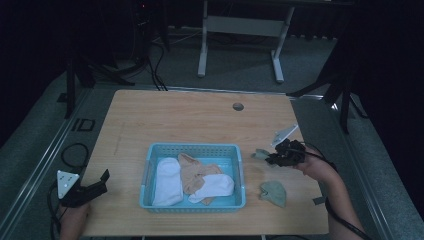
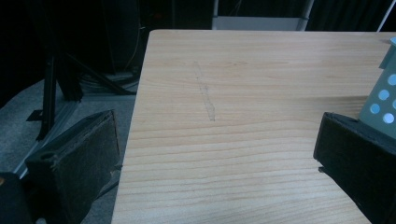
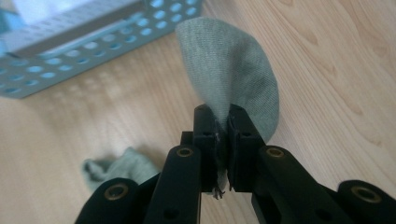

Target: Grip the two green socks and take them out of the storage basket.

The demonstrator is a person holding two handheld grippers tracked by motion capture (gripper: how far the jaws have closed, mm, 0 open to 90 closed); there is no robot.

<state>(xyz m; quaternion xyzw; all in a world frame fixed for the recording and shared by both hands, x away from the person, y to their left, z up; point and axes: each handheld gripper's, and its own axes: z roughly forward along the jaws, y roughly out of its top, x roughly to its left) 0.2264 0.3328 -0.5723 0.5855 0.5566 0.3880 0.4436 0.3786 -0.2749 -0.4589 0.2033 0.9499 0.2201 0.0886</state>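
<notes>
Gripping a grey-green sock (image 3: pixel 233 70) at frame centre, right gripper (image 3: pixel 223 122) clamped shut on it; left gripper (image 2: pixel 215 158) open, lower frame, above bare table (image 2: pixel 243 84).

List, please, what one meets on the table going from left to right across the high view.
Left claw → blue basket holding white and tan socks → grey-green sock held by the right claw → right claw. The second grey-green sock on the table overlaps these in the order, so I leave it out.

Knitted matt green sock (image 3: pixel 233 79), smooth grained wooden table (image 3: pixel 327 56)
</notes>
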